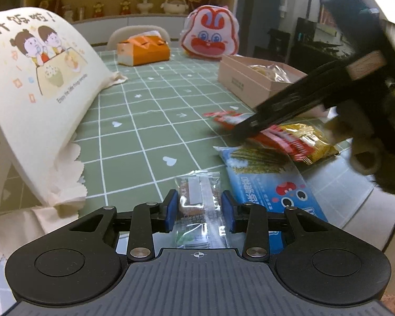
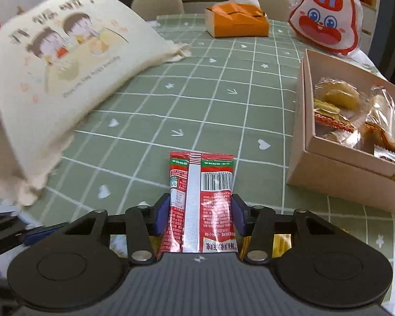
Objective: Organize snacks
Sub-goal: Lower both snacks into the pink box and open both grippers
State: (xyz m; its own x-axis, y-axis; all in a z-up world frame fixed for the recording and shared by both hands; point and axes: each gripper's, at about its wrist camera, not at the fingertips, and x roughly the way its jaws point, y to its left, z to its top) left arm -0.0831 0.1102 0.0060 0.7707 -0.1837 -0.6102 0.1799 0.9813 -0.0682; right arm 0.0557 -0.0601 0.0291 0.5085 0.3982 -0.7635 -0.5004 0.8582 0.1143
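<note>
In the left wrist view my left gripper is shut on a clear-wrapped snack bar just above the green checked tablecloth. A blue snack packet lies to its right, with a yellow packet beyond. In the right wrist view my right gripper is shut on a red snack packet and holds it over the table. That gripper also shows in the left wrist view with the red packet. A tan cardboard box with wrapped pastries stands to the right.
A cream cartoon-print cloth bag stands at the left. An orange tissue box and a red-and-white rabbit-face bag sit at the far side. Chairs stand behind the table.
</note>
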